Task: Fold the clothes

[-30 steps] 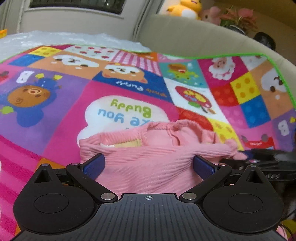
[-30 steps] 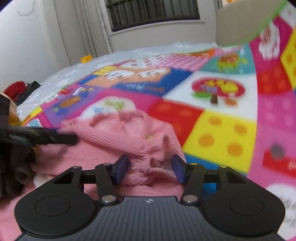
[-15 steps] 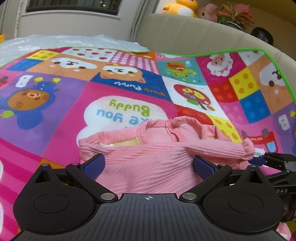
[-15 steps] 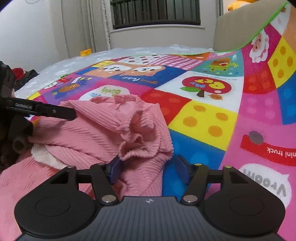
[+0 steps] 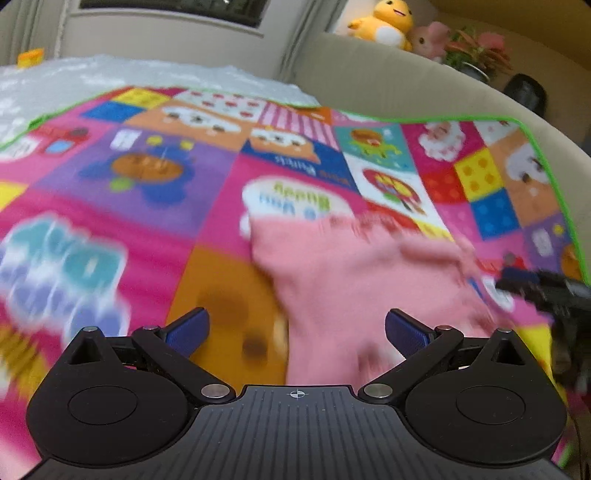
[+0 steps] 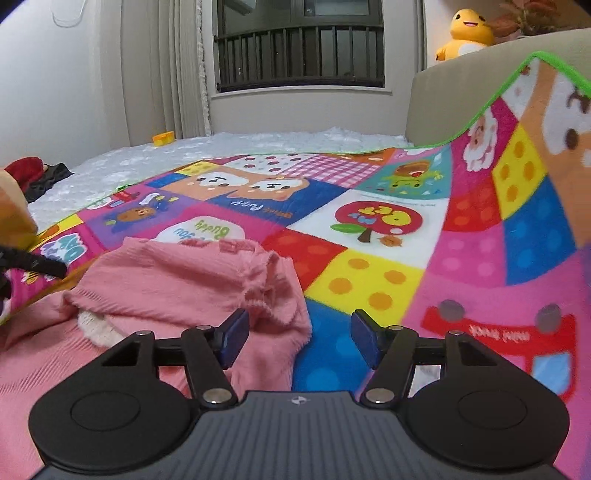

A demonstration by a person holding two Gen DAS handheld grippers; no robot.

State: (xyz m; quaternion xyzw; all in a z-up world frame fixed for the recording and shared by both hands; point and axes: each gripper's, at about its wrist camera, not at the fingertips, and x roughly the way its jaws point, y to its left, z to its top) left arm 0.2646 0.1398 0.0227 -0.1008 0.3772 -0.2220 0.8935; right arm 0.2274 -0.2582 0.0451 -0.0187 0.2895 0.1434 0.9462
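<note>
A pink ribbed garment point(image 5: 354, 280) point(image 6: 177, 280) lies bunched on a colourful cartoon play mat point(image 5: 155, 206) point(image 6: 369, 236). In the blurred left wrist view my left gripper point(image 5: 293, 330) is open over the garment's left edge, nothing between its blue pads. In the right wrist view my right gripper point(image 6: 299, 338) is open too; the garment's frilled cuff point(image 6: 269, 295) lies just ahead of its left pad, free of both. A cream lining point(image 6: 96, 325) shows under a fold. The right gripper's tip point(image 5: 517, 280) appears at the left view's right edge, the left one's finger point(image 6: 40, 262) at the right view's left edge.
A beige sofa back point(image 5: 406, 81) curves behind the mat, with a yellow plush toy point(image 5: 388, 22), a pink plush point(image 5: 430, 37) and a potted plant point(image 5: 476, 55) on top. White bubbly sheeting point(image 6: 221, 147) lies beyond the mat. Dark and red clothes point(image 6: 37, 177) sit far left.
My right gripper let go of the cuff, opened wider and drew back. My left gripper swung left and away from the garment, still open; the sleeve now lies folded across the body.
</note>
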